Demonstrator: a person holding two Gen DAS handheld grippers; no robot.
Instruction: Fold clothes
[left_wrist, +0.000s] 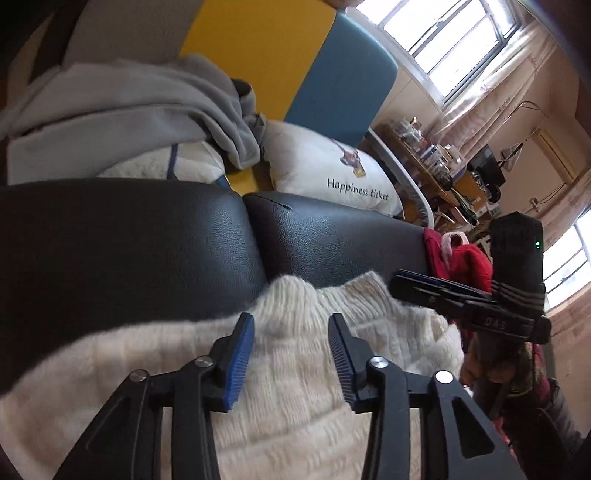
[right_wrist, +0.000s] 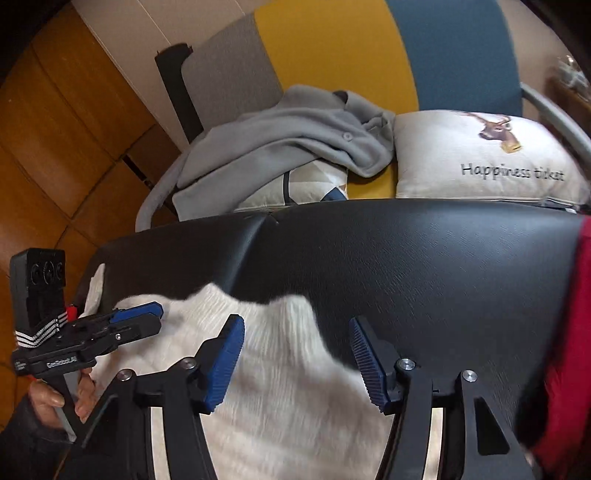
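Note:
A cream knitted sweater (left_wrist: 295, 369) lies on the black leather bench (left_wrist: 147, 240); it also shows in the right wrist view (right_wrist: 288, 387). My left gripper (left_wrist: 291, 354) is open, its blue pads above the sweater with nothing between them. It shows from the side in the right wrist view (right_wrist: 147, 314), over the sweater's left part. My right gripper (right_wrist: 297, 360) is open over the sweater's right edge and empty. It shows in the left wrist view (left_wrist: 410, 280) beyond the sweater's far right corner.
A grey garment (right_wrist: 288, 147) lies on pillows behind the bench. A white pillow (right_wrist: 480, 158) with a deer print lies beside it. A red garment (right_wrist: 576, 332) lies at the bench's right end. A yellow and blue headboard (right_wrist: 369, 55) stands behind.

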